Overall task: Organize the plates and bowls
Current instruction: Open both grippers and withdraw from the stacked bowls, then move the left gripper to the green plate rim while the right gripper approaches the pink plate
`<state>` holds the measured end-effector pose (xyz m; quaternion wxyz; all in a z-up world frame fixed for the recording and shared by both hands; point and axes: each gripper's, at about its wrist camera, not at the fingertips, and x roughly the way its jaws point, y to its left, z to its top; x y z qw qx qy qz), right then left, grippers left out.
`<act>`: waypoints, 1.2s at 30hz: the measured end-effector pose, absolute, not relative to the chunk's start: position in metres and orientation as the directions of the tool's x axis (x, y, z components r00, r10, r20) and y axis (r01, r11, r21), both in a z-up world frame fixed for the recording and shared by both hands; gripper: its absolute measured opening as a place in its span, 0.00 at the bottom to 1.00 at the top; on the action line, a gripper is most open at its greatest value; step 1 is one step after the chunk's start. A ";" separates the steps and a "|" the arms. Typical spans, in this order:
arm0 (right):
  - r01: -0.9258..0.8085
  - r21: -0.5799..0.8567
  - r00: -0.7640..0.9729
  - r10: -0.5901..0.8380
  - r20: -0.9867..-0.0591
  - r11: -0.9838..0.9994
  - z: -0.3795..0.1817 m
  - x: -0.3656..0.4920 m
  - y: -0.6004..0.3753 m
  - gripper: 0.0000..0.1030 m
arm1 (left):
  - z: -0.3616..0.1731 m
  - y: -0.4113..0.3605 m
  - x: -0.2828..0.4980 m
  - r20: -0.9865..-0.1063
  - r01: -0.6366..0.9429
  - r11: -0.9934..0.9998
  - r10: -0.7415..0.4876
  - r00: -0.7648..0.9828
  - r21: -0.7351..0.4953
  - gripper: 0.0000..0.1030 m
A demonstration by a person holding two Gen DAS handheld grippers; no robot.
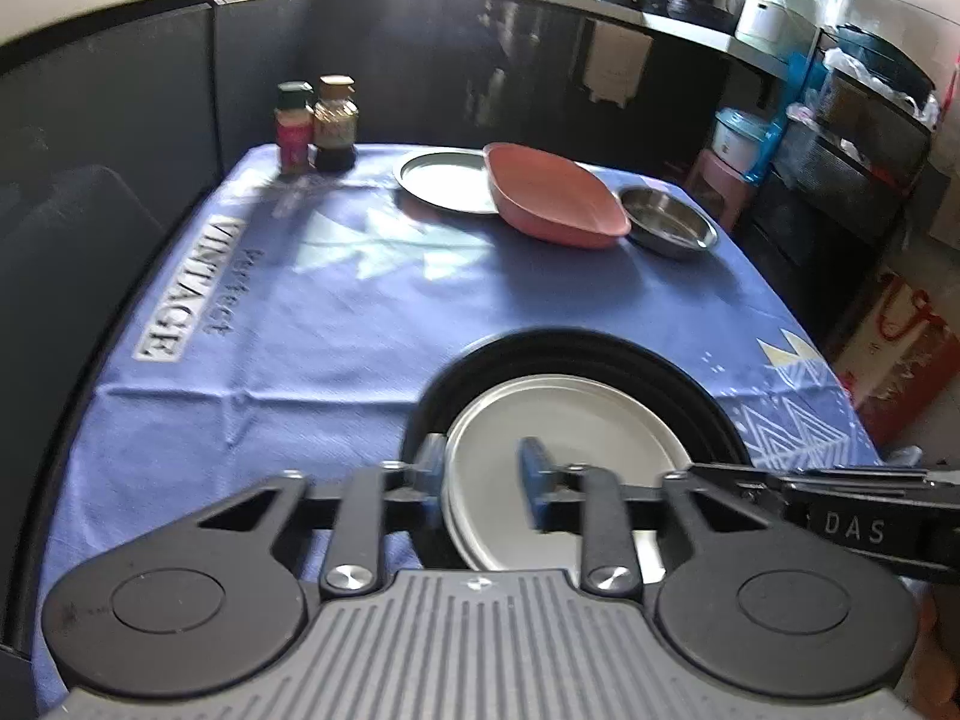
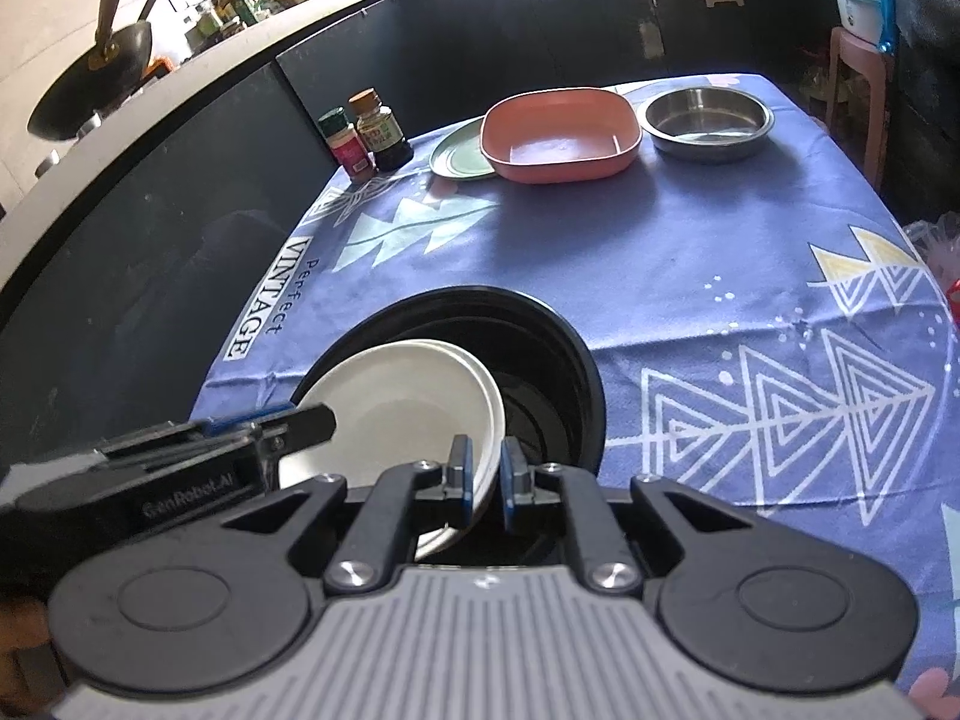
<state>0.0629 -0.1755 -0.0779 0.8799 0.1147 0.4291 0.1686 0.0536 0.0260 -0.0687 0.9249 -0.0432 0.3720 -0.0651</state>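
At lower centre, the white plate (image 2: 396, 414) is pinched by the right gripper (image 2: 485, 480) and straddled by the spread left gripper (image 1: 483, 474), steadying it inside the black bowl (image 2: 558, 360).

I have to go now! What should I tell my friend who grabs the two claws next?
Right claw: shut on the white plate's rim, holding it tilted inside the black bowl.
Left claw: open, its fingers either side of the same plate's rim, not pressing.
Far end of the table: green plate, pink dish partly over it, steel bowl beside.
Done: white plate is in the black bowl.
Left: let go, then sort the far three.
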 end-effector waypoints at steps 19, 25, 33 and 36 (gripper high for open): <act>-0.157 0.360 0.625 0.375 -0.685 0.920 -0.060 0.066 -0.190 0.11 | -0.065 0.053 0.054 -0.659 0.020 0.988 -0.117 0.743 -0.153 0.37; -0.128 0.372 0.625 0.366 -0.690 0.919 -0.060 0.081 -0.198 0.11 | -0.061 0.053 0.069 -0.657 0.024 0.989 -0.115 0.745 -0.147 0.42; -0.084 0.374 0.631 0.340 -0.697 0.924 -0.058 0.117 -0.212 0.11 | -0.045 0.048 0.109 -0.645 0.036 0.994 -0.097 0.758 -0.107 0.48; -0.079 0.368 0.637 0.331 -0.696 0.926 -0.054 0.134 -0.218 0.12 | -0.044 0.048 0.127 -0.640 0.031 0.997 -0.071 0.765 -0.073 0.49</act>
